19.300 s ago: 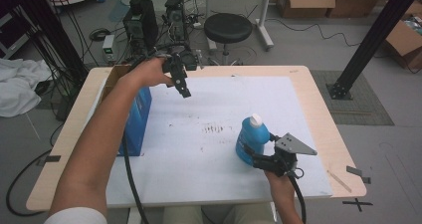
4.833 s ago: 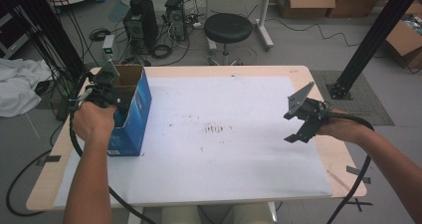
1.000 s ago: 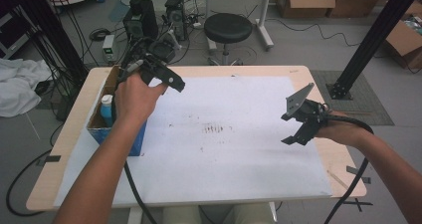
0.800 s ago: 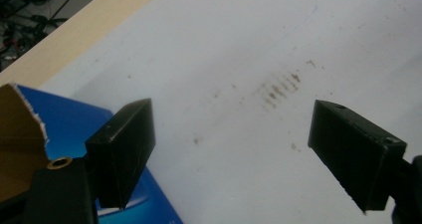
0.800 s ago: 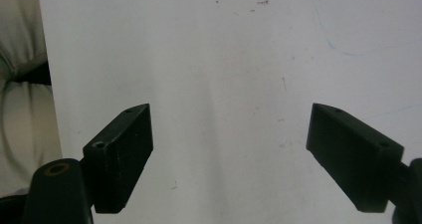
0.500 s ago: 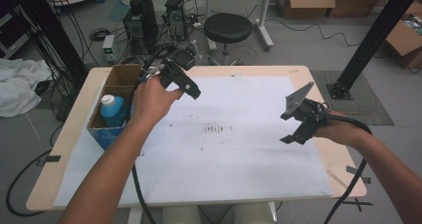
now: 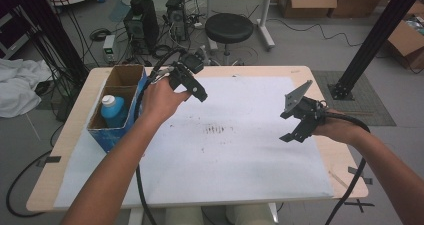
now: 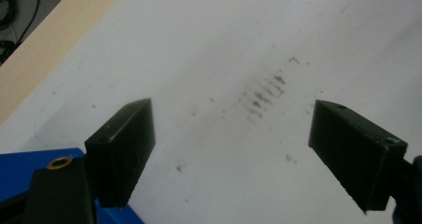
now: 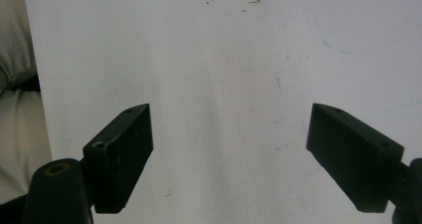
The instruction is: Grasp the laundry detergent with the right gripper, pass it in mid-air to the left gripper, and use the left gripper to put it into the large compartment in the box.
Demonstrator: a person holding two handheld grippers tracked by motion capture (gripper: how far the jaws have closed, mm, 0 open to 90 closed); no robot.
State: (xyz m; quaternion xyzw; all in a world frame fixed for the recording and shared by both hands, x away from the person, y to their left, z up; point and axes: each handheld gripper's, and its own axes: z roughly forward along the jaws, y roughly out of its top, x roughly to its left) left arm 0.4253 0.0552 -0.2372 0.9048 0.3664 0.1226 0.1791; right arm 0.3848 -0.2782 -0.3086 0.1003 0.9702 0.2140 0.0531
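Note:
A blue bottle with a white cap (image 7: 113,110) stands upright in the near half of a blue cardboard box (image 7: 111,138) at the table's left side. My left gripper (image 7: 193,81) hovers just right of the box, above the white paper, jaws wide apart and empty. From the left gripper view, the gripper (image 8: 229,119) looks down at bare paper with brown smudges (image 8: 261,92). My right gripper (image 7: 289,124) hangs open over the paper's right part. In its own view the right gripper (image 9: 229,119) holds nothing.
White paper (image 7: 235,160) covers most of the wooden table (image 7: 345,177). The box's far compartment (image 7: 125,76) shows bare cardboard. Brown smudges (image 7: 216,130) mark the paper's middle. A stool (image 7: 229,29), computer cases and cables stand on the floor beyond the table.
My left gripper has moved right, away from the box and out over the paper, leaving the bottle standing in the box. The right gripper has stayed in place, open.

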